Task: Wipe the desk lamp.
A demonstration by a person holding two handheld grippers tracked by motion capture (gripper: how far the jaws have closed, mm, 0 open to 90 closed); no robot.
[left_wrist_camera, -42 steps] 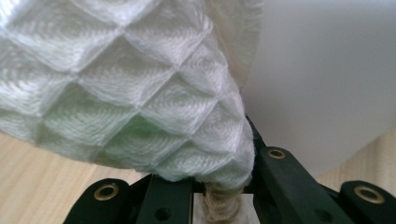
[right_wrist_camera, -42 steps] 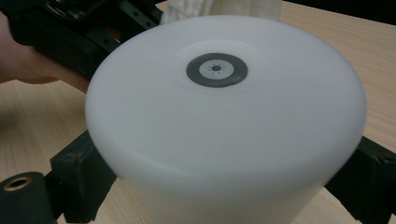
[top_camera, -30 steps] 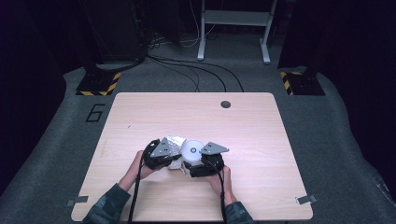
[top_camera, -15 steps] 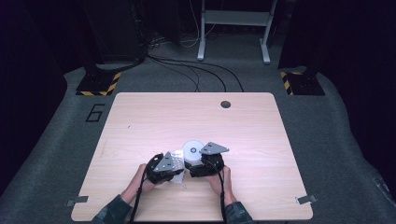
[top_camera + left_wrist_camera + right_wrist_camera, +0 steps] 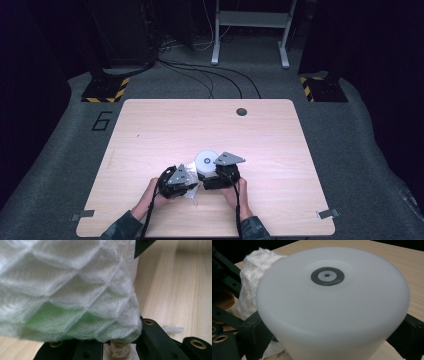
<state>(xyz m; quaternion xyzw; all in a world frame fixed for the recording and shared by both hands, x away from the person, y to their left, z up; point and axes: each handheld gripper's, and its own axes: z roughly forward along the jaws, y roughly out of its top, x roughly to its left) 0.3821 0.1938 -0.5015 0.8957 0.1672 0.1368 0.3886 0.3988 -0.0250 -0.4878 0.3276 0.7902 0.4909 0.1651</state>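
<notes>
Left: my left gripper [image 5: 187,181], low on the near part of the table [image 5: 150,130], has its jaws pressed together on a wad of white cloth [image 5: 67,287]. In the left gripper view the quilted fabric bunches above the jaws, a twisted tuft caught in the seam between them.

Centre: the cloth lies against the side of the white container [image 5: 332,312], which stands upside down just beside my left gripper, its flat base up with a dark ring [image 5: 327,276] at the middle.

Right: my right gripper [image 5: 212,176] pinches the container across its body; in the right gripper view one black jaw sits on each flank, low on the wall.

The step in hand, as I judge it, is wiping the container's outside with the cloth. To do it well I should keep the right grip firm and level so the container cannot twist or tip, and press the cloth flat on the wall, not only its bunched edge. Strokes should run round the curve. The thin pinch on the tuft may slip; a deeper bite on the fabric would be safer.
</notes>
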